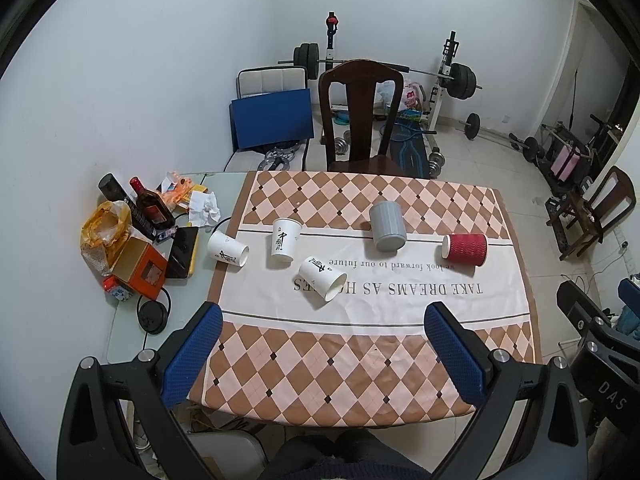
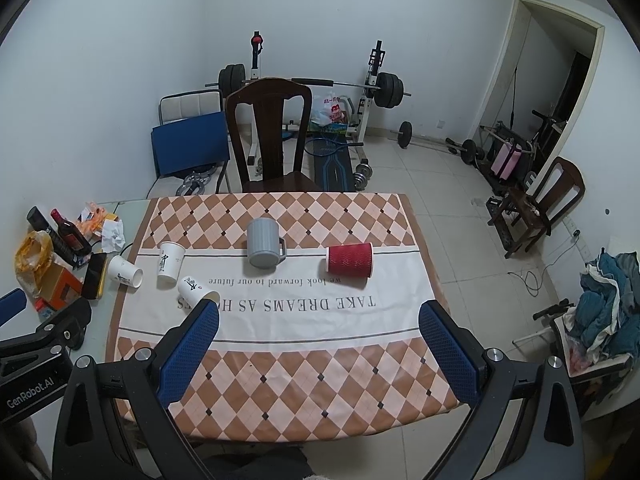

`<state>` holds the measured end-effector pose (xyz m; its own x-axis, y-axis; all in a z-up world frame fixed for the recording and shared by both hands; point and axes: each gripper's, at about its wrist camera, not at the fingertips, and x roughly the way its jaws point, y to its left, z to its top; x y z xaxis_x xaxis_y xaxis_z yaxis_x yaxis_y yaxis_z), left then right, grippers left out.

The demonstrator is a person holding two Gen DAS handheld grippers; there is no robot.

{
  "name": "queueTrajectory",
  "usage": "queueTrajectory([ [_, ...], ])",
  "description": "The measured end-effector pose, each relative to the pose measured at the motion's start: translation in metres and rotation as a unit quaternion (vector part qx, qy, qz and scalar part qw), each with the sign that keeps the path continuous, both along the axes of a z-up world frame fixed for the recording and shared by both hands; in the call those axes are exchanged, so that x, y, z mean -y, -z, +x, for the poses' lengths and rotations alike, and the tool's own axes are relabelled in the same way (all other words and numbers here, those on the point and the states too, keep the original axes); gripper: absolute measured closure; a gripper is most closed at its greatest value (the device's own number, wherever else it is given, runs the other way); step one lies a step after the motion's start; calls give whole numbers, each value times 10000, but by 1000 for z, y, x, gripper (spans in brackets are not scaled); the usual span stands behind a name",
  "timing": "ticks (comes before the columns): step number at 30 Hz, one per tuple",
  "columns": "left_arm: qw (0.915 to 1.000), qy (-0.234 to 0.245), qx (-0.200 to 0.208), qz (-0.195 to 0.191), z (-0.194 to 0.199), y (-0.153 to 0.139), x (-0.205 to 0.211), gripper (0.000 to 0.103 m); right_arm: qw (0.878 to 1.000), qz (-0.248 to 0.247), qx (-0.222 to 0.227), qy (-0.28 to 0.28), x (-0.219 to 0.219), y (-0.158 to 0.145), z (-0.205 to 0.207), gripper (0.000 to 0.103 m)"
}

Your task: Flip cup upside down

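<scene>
White walls stand behind a table [image 1: 120,320] that wears a checked cloth [image 1: 372,376] with big letters across the middle. A dark wooden chair [image 1: 360,116] is pushed up to the far edge. Junk sits on the bare left side of the table: a dark bottle [image 1: 150,210], an orange box [image 1: 138,266] and a crumpled tissue [image 1: 204,208].

Five cups are on the cloth. A white paper cup [image 1: 285,240] stands with its wide mouth down. Two more white ones lie on their sides, one at the cloth's left edge [image 1: 228,249] and one nearer the front [image 1: 322,284]. A gray mug [image 1: 387,226] is upside down in the middle. A red cup [image 1: 466,249] lies on its side near the right edge.

The front half of the cloth has lots of open room.

The left gripper [image 1: 322,322] floats above the front of the table, spread wide, with nothing in it. The right gripper [image 2: 318,320] floats beside it, just as wide, also holding nothing. Both point down and forward at the cups.
</scene>
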<state>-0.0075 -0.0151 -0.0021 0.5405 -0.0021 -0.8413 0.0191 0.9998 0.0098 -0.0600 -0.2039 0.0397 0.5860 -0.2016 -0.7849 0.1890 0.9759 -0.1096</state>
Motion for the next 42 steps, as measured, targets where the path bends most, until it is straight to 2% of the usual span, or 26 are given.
queueTrajectory([
  [19,10000,-20,25,-20,-4,-1,-2,0,10000,17,-10,-18,-1,3,-3,2],
  [22,9999,-113,23,43,-1,2,1,0,10000,45,-79,-29,-2,-4,13,2],
  [25,9992,-366,-53,158,14,16,0,0,9998,103,-141,-85,-9,6,29,2],
  [27,9979,-575,-135,265,25,27,-5,0,9995,102,-248,-172,-13,25,44,2],
  [31,9916,-1092,-462,521,45,73,-29,0,9949,109,-910,-415,-20,100,85,2],
  [36,9738,-1842,-1045,826,64,137,-63,0,9823,125,-1710,-755,-37,196,118,2],
  [39,9636,-2142,-1351,861,69,169,-87,0,9716,187,-2162,-944,-50,252,135,2],
  [42,9565,-2320,-1558,836,72,194,-112,0,9650,186,-2402,-1037,-62,293,144,6],
])
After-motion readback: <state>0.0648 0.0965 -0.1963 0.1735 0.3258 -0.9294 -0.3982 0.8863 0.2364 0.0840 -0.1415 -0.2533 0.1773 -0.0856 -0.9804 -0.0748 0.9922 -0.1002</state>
